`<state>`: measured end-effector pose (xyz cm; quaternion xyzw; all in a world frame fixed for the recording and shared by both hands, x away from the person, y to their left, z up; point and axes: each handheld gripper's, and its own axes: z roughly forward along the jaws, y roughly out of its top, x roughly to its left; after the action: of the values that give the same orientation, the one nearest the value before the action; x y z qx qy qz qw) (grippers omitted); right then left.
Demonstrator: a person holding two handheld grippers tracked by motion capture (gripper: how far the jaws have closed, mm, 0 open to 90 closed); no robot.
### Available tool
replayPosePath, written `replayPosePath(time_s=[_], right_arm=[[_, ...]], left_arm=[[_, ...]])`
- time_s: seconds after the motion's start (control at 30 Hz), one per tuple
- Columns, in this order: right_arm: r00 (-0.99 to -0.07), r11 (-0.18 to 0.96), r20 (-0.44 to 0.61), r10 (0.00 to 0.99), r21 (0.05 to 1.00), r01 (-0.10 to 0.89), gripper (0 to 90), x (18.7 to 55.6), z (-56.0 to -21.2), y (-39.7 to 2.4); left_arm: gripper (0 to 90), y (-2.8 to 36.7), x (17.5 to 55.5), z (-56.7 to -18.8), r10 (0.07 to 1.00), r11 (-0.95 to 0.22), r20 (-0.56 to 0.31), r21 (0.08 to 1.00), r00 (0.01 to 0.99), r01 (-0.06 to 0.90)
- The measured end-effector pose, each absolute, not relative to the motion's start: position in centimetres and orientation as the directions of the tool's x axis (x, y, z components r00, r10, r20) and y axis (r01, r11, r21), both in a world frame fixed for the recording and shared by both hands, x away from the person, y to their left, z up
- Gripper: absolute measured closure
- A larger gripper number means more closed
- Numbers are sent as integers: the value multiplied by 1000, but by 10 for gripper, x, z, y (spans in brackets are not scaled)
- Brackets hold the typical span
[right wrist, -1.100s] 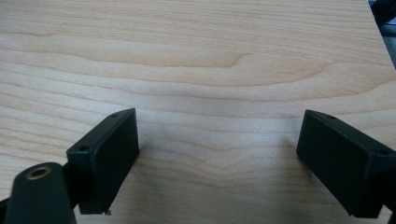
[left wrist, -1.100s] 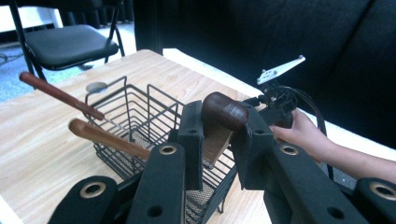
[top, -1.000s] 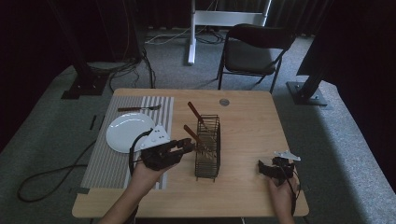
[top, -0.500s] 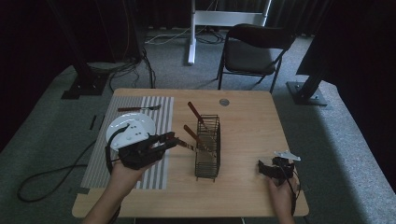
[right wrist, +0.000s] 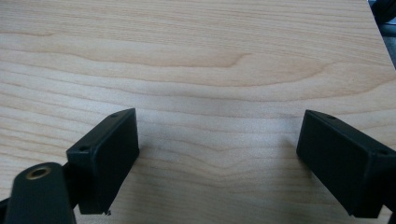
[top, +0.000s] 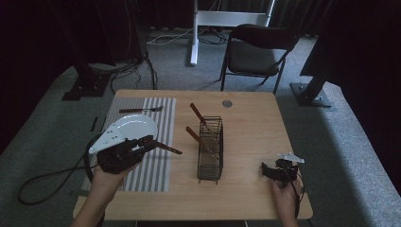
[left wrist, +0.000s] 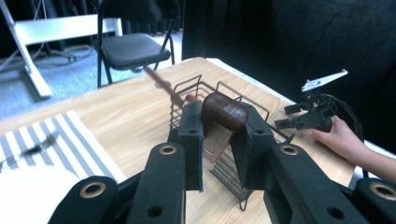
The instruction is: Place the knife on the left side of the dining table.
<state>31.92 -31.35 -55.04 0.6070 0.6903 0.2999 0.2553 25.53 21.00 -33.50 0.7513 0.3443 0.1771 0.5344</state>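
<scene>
Wire rack mid-worktop holds two brown-handled knives, leaning left. My left tongs are clamped on a third knife, now over the striped mat beside the plate, pulled further from the rack than half a second ago. Right tongs spread, resting on the worktop, unmoved.

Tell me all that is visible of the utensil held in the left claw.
The utensil has a dark brown, wood-looking handle with a rounded end and a thin dark shaft. The left claw is shut on the handle, one pad on each side. It is held above the striped mat, pointing toward the wire basket. Its working end is too small to identify.
</scene>
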Motion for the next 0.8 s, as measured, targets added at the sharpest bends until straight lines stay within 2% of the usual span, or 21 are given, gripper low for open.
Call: replayPosePath(time_s=[0.47, 0.8], right_arm=[[-133, 83, 12, 991, 724, 685, 121, 319, -550, -314], [-133, 83, 12, 991, 724, 685, 121, 319, -550, -314]], left_arm=[[751, 250, 264, -384, 776, -184, -158, 870, 611, 457], [751, 254, 269, -402, 780, -188, -175, 850, 600, 492]])
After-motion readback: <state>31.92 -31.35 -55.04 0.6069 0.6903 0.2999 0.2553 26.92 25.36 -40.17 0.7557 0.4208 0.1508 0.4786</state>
